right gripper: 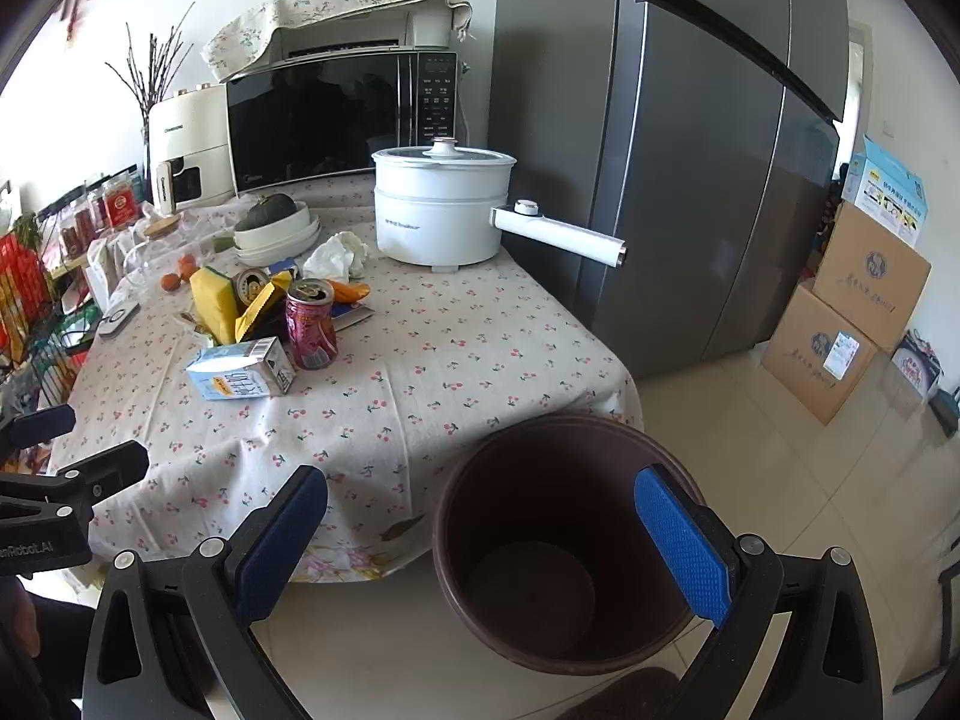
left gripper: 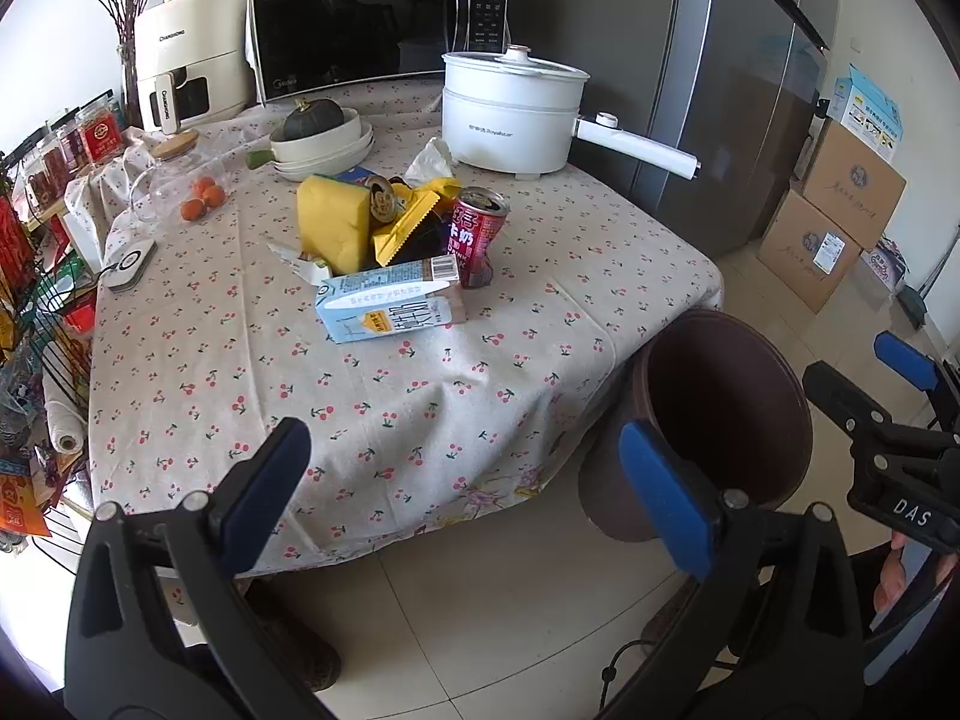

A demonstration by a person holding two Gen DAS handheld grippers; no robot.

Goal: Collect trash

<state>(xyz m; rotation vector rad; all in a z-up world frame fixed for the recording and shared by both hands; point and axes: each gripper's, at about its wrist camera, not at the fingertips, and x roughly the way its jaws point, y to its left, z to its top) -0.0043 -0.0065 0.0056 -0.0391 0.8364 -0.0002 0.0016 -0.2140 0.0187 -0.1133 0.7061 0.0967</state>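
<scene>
From my left, the trash sits heaped mid-table: a soft yellow bag (left gripper: 333,222) I'd pinch at its crimped edge, a light blue milk carton (left gripper: 390,303) lying flat that should crush unless taken across its stiff narrow sides, then a slick, dented red can (left gripper: 477,237) to clasp around its body. Both my left gripper (left gripper: 462,492) and right gripper (right gripper: 480,546) are spread fully and carry nothing, well short of the pile, with the empty brown bin (right gripper: 564,540) on the floor at the table's right corner.
</scene>
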